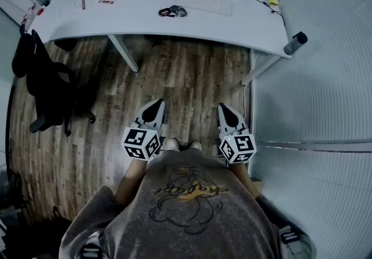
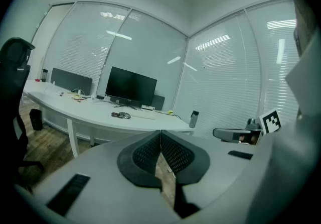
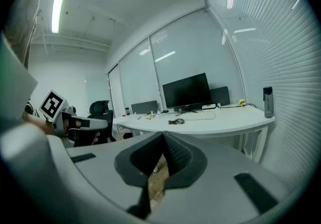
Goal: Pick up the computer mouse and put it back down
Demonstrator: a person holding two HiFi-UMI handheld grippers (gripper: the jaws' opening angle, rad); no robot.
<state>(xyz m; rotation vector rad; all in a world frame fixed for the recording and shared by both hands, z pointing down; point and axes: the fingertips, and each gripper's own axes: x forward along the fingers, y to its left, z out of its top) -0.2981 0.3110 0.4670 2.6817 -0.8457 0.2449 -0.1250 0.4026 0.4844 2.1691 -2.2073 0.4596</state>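
Black-and-white marker cubes [image 1: 141,143] on closed left gripper [image 1: 158,105] and closed right gripper [image 1: 225,108]

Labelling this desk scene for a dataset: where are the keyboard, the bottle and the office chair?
keyboard [image 1: 204,3], head view, middle of its keys.
bottle [image 1: 294,43], head view, middle of its body.
office chair [image 1: 49,86], head view, its middle.

White desk [image 1: 145,22]; brown wood-grain floor [image 1: 186,78]; black chair [image 1: 42,81]; black monitor [image 2: 131,86]; white left tongs [image 2: 160,136].
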